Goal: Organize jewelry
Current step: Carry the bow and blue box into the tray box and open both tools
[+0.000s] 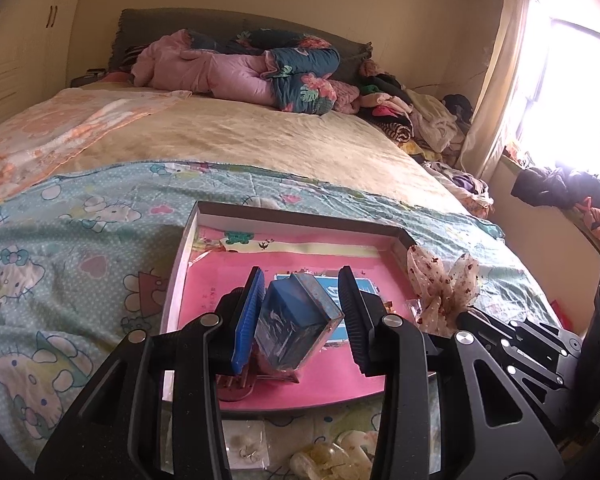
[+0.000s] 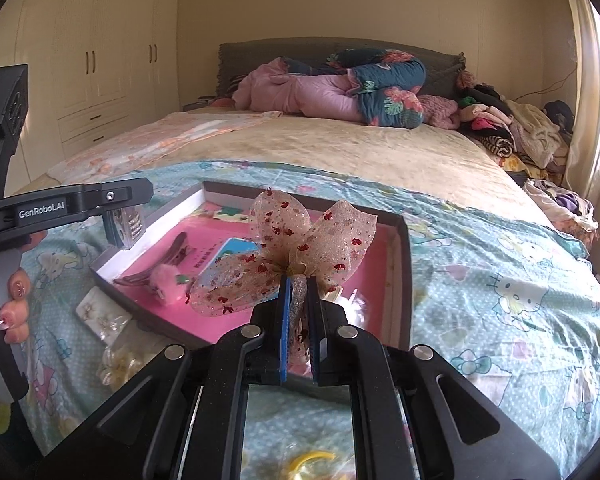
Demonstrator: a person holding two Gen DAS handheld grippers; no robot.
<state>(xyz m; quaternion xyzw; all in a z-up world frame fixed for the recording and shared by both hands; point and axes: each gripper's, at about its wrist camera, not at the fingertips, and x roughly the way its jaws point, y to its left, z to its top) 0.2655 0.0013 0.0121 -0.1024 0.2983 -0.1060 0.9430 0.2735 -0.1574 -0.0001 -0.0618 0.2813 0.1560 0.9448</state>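
Fingers of the left gripper [image 1: 300,316] clamp a small clear case with a blue top [image 1: 298,320], held tilted over the open pink-lined box [image 1: 204,216] on the bed; grip looks diagonal across a corner, so it could twist out if the hand jerks. Right of the box, the sheer bow [image 1: 444,292] hangs at the other gripper, whose linkage sits close alongside, so a bump between the two tools is possible. Below the box edge, small packets [image 1: 246,446] lie loose on the cartoon bedsheet [image 1: 60,248]. Right wrist view: right gripper [image 2: 299,320] is pinched fully together on the bow's glittery stem [image 2: 299,300], wings spread above the box [image 2: 404,264]. A pink furry hair clip [image 2: 168,276] already lies inside near the left wall. Left tool carries its case [image 2: 130,224] above the box's far-left corner, a hand [image 2: 14,300] on its handle. Risks: bow wings are floppy and may snag the box wall, or drop onto the clip; soft bedding lets the box tip under pressure.
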